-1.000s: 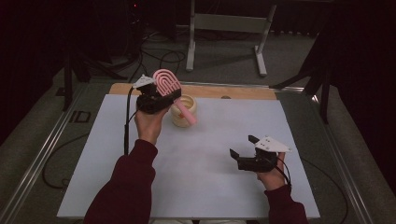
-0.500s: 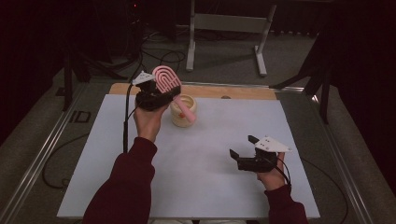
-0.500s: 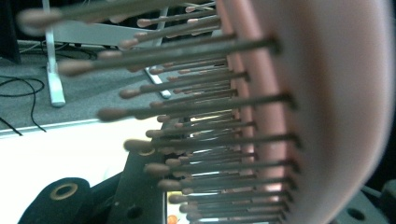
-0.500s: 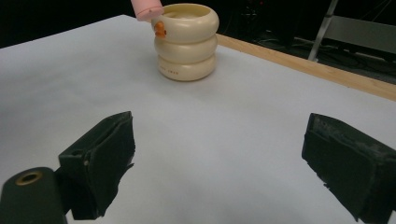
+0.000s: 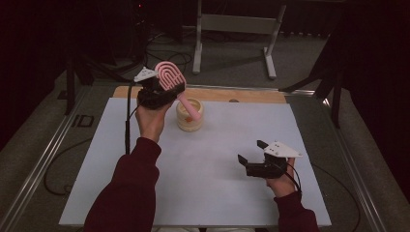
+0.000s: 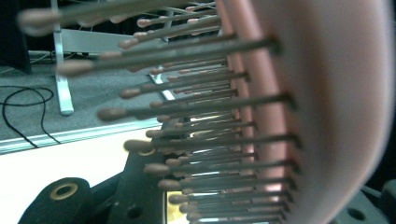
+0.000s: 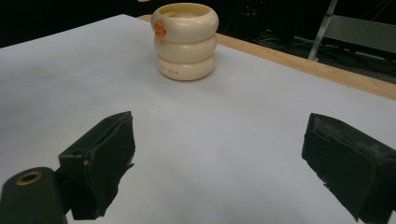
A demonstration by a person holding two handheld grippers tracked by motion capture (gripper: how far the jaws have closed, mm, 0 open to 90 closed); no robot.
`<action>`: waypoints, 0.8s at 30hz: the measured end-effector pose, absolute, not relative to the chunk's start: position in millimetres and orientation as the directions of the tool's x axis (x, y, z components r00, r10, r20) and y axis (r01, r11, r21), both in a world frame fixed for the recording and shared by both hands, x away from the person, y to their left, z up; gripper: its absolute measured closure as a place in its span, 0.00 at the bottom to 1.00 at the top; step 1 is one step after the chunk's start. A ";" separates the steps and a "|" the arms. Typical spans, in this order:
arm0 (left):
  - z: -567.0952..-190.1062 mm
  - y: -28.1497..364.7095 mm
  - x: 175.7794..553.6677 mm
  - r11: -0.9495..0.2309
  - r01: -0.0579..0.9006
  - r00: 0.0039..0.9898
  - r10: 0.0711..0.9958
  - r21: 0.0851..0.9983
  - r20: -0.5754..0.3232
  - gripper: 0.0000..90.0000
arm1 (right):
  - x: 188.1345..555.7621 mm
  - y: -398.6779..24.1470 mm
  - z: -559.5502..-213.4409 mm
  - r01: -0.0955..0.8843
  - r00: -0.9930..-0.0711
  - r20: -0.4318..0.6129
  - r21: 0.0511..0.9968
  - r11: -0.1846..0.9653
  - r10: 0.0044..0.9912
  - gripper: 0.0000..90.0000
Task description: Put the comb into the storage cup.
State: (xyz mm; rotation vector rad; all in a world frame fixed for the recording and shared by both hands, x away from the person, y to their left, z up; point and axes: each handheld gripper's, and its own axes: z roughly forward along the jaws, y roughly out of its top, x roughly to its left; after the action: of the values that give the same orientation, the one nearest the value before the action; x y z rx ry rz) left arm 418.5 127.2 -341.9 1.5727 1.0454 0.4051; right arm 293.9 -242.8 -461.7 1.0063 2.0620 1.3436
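Left gripper (image 5: pixel 162 89) clamps pink hairbrush (image 5: pixel 170 79); handle end probably inside cup (image 5: pixel 189 115).

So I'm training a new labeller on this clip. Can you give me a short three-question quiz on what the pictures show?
1. True or false: the left gripper is shut on the pink hairbrush.
2. The right gripper stands: A) open, B) shut on the cream cup.
3. Where does the brush's handle end sit in the high view?

Key: 1 true. 2 A. 3 Over the cup; whether it touches cannot be told.
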 end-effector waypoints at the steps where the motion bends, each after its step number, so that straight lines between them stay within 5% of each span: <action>1: -341.3 127.5 419.1 0.040 0.398 0.544 0.794 0.916 -0.271 0.70 | 294.0 -243.1 -461.6 0.319 -0.616 0.000 0.914 0.250 0.788 0.10; 24: -333.8 135.6 429.7 0.072 0.394 0.500 0.820 0.916 -0.280 0.70 | 294.8 -244.9 -461.8 0.327 -0.609 0.007 0.913 0.243 0.793 0.10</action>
State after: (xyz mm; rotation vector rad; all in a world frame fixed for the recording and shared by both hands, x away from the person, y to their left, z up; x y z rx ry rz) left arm 429.7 135.6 -333.8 1.5386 1.0894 0.4415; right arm 294.8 -244.9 -461.8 1.0203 2.0593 1.3413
